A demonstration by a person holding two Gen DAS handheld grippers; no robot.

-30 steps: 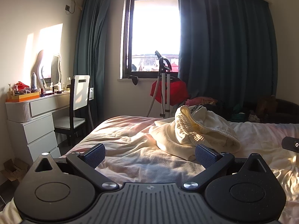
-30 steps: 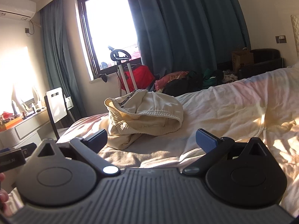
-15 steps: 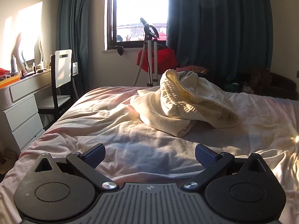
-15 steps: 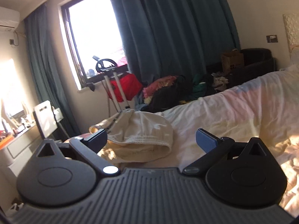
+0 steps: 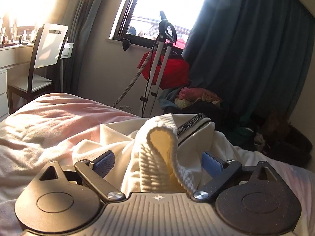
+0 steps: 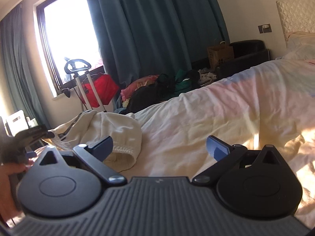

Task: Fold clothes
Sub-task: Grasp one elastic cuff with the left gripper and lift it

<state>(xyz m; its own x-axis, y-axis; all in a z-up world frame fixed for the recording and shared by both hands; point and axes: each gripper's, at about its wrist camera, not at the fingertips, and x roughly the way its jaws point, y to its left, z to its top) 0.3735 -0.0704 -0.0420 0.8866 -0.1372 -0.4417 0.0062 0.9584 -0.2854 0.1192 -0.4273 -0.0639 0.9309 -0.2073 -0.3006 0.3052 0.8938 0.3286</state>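
A crumpled cream garment with a ribbed hem and a black lettered band lies on the bed. My left gripper is right at it. The upright ribbed hem stands between its jaws, which are closing, and the blue pads are still apart from the cloth. In the right wrist view the same garment lies at the left. My right gripper hovers open over the bed sheet, its left finger in front of the garment's hem and nothing between its fingers. The left gripper shows blurred at the left edge.
A white-backed chair and a dresser stand left of the bed. Beyond it are a garment steamer, a red bag, a floor pile of clothes and dark curtains. A paper bag and the headboard are at the right.
My left gripper has swept forward up to the garment, tilted, and its jaws now straddle the hem and stand slightly narrower. The right gripper has moved closer beside the garment.
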